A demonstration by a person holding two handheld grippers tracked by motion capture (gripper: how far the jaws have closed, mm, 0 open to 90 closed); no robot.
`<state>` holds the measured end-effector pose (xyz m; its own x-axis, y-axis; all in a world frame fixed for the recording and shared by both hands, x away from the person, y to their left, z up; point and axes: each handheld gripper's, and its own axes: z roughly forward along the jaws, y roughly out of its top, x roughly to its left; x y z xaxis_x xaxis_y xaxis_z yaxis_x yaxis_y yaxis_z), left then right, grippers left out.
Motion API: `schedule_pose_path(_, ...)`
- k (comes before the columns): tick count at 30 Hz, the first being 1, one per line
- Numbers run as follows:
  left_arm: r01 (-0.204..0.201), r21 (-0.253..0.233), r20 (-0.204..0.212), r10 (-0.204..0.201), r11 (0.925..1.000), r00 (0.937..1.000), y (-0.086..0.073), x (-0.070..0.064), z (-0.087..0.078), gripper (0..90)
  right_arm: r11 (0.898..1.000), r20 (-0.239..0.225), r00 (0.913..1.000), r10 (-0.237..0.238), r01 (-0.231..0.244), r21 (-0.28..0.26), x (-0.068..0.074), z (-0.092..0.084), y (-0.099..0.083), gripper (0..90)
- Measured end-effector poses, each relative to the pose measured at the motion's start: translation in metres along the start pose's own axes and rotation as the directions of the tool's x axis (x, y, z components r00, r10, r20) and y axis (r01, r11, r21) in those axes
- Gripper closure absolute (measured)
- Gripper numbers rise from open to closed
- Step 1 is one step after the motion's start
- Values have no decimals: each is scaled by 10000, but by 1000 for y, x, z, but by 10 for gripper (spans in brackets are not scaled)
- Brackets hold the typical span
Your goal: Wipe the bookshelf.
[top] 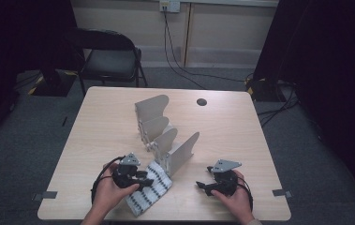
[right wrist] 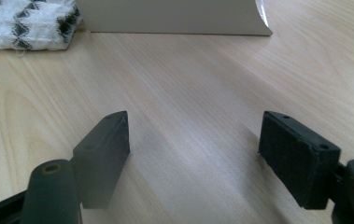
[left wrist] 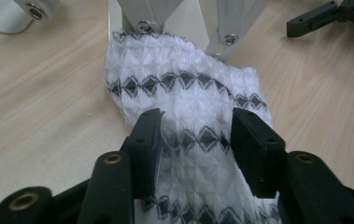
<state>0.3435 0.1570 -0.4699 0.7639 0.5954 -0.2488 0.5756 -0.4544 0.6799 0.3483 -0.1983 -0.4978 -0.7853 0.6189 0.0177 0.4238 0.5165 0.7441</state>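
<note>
A white knitted cloth with black diamond bands lies on the table near the front edge, its far end against the foot of a white metal rack with several curved dividers. My left gripper sits low over the cloth. In the left gripper view the cloth runs between the jaws of the left gripper, which stand apart on either side of it, loosely. My right gripper rests to the right of the rack. Its jaws are wide open over bare wood.
The rack's base plate and a corner of the cloth lie ahead of the right gripper. A round black grommet is set in the far side of the table. A black chair stands behind the table, with cables on the floor.
</note>
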Motion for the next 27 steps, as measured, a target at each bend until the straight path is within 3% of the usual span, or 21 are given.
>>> schedule_pose_path(5, -113, 305, 309, 104, 9995, 9995, 0, -3, 7, 694, 9999, -94, 10000, -23, 21, -147, 4, -1, 3, 245)
schedule_pose_path(13, -553, 504, 860, 508, 9972, 9950, 0, -19, 17, 718, 9992, -543, 9984, -180, 161, -353, 17, 0, 13, 274)
schedule_pose_path(27, -844, 447, 1041, 793, 9954, 9914, 6, -33, 31, 722, 9978, -1456, 9888, -319, 230, -622, 36, 11, 30, 310)
